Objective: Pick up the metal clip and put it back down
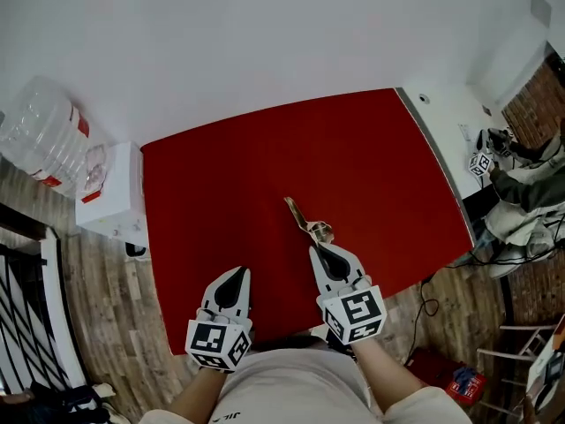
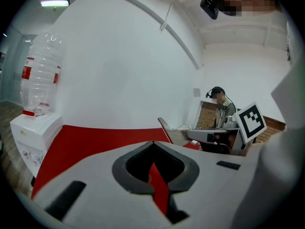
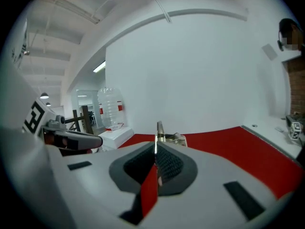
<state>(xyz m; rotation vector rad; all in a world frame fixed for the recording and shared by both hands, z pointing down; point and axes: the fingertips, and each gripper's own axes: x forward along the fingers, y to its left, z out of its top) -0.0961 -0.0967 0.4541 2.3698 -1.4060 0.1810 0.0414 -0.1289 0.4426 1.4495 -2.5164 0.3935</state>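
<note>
The clip (image 1: 301, 215) is off the bench (image 1: 265, 148), pinched at its near end in the right gripper (image 1: 317, 249). It hangs over the bench's near edge, a little right of the middle. In the right gripper view the clip (image 3: 159, 130) stands thin and upright from the tips of the clenched right gripper (image 3: 155, 148), seen against the white wall with the red top below it. The hold looks narrow: only a small part of the clip sits between the pads, and most of it juts out ahead.

The lift seems done, so the step in hand is the set-down. To do it well:
- Hold the squeeze firm all the way down, since a thin metal piece gripped by its end may pivot or slip.
- Roll the wrist so the clip's flat side, not its edge, meets the bench.
- Bring it down further in from the near edge, so it cannot slide off.
- Part the jaws only once the clip rests on the red top, then draw straight back.

The left gripper (image 1: 237, 276) is just left of the right one, over the same near edge, jaws closed on nothing (image 2: 152, 146). It is best left there, out of the way.
</note>
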